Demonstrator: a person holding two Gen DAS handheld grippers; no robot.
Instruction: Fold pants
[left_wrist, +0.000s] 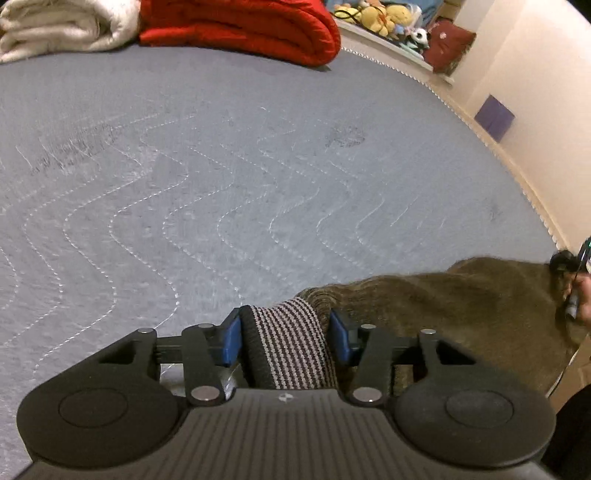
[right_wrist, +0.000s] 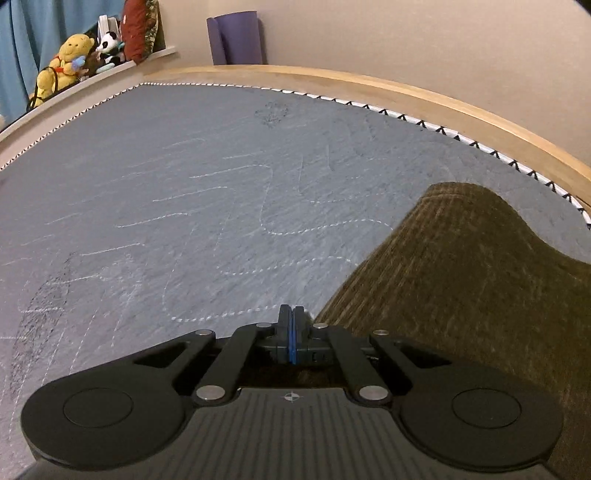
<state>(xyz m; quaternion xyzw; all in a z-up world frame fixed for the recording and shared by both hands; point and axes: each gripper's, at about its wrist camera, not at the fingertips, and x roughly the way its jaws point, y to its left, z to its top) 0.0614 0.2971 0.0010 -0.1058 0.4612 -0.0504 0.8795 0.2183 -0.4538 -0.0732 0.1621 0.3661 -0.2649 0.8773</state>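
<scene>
At the bottom of the left wrist view, the left claw (left_wrist: 287, 334) stood half open with the striped knit waistband (left_wrist: 291, 343) of the olive-brown corduroy pants (left_wrist: 443, 306) between its blue pads (left_wrist: 232, 338); the right pad stood clear of the cloth, so no firm pinch showed. Placed there, the claw looked ready to take the waist end for a fold. The pants ran off toward the lower right of that frame, lying on the grey quilted mattress (left_wrist: 221, 166), where a hand (left_wrist: 580, 295) with a dark tool showed at the right edge.

In the right wrist view, the right claw (right_wrist: 291, 332) was fully closed at bottom centre, its pads pressed together; whether any cloth was caught between them could not be told. Just right of it the pants (right_wrist: 461, 277) rose in a peaked hump, probably lifted from the bed for folding.

Only the left view showed the waistband and, at the top, a folded red quilt (left_wrist: 251, 26) and a cream blanket (left_wrist: 62, 26). Only the right view showed the hump, the wooden bed frame (right_wrist: 369, 79) and a purple rolled mat (right_wrist: 236, 37).
</scene>
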